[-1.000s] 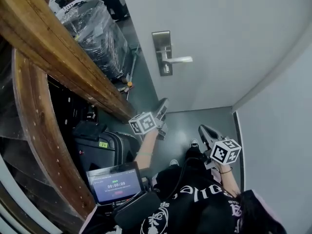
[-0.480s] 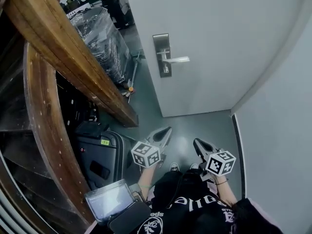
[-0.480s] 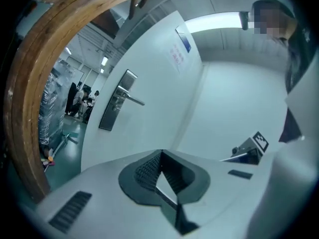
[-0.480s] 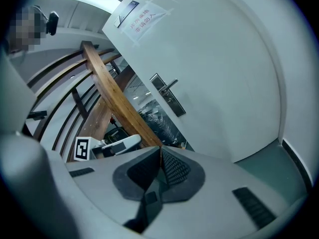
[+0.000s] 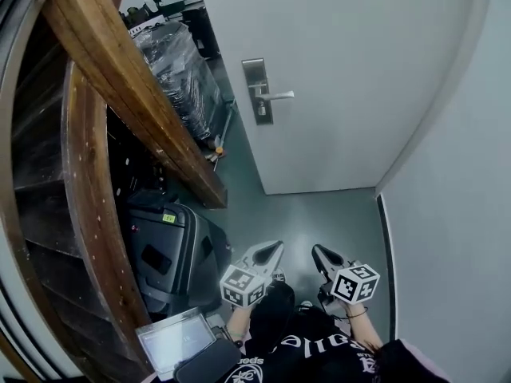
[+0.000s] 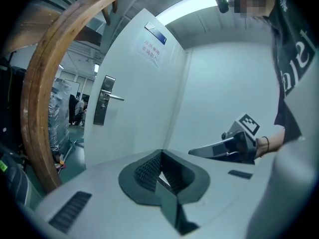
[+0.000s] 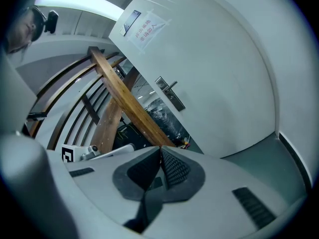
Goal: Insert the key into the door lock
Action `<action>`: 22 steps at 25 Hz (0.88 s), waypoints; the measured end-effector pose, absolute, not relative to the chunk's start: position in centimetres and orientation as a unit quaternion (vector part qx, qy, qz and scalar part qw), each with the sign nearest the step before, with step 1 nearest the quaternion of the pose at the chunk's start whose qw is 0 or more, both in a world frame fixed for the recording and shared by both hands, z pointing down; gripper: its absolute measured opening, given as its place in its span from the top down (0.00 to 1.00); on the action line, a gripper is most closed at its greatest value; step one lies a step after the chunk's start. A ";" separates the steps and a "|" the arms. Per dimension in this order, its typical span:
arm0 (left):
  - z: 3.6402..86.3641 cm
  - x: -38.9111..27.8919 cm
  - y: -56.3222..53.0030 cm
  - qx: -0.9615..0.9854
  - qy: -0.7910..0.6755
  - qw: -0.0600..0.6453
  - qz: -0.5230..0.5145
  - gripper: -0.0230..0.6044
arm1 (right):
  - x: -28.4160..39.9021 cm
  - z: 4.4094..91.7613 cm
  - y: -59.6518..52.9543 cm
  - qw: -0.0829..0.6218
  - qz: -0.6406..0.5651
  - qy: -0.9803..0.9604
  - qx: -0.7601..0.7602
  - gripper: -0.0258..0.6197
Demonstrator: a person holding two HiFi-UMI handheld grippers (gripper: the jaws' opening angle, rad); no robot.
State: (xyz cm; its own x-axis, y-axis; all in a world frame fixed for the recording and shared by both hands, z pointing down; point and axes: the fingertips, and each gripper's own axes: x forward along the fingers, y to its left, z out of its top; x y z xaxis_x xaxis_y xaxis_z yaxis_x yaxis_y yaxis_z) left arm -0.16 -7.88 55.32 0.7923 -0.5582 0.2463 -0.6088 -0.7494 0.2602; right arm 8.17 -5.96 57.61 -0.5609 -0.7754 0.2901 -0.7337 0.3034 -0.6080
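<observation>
The white door (image 5: 351,70) stands ahead with a steel lock plate (image 5: 257,90) and lever handle (image 5: 278,96); the plate also shows in the left gripper view (image 6: 102,100) and the right gripper view (image 7: 170,94). Both grippers are held low, close to the person's body and far from the lock. My left gripper (image 5: 275,248) (image 6: 162,152) is shut; a thin pale sliver shows between its pads, and I cannot tell what it is. My right gripper (image 5: 318,251) (image 7: 160,151) is shut beside it, pads meeting. No key is plainly visible.
A curved wooden stair beam (image 5: 136,94) runs down the left. Below it sit a black suitcase (image 5: 172,258) and a tablet (image 5: 172,341). A plastic-wrapped stack (image 5: 180,70) stands left of the door. A white wall (image 5: 455,214) closes the right side. Grey floor (image 5: 319,210) lies before the door.
Both grippers have drawn back toward the person's body, lower in the head view. The left one came away from the wooden beam. The door now looks farther off.
</observation>
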 end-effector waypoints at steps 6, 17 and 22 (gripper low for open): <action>55.6 1.9 1.4 0.925 -0.329 0.179 0.063 0.96 | 10.3 59.1 2.6 0.020 -0.376 0.809 -0.452 0.93; 53.9 -0.9 8.0 0.912 -0.367 0.173 0.053 0.96 | 7.3 58.3 8.5 0.018 -0.377 0.833 -0.404 0.93; 53.7 -3.2 9.4 0.914 -0.377 0.105 0.110 0.96 | 5.1 57.7 9.6 0.017 -0.361 0.839 -0.406 0.93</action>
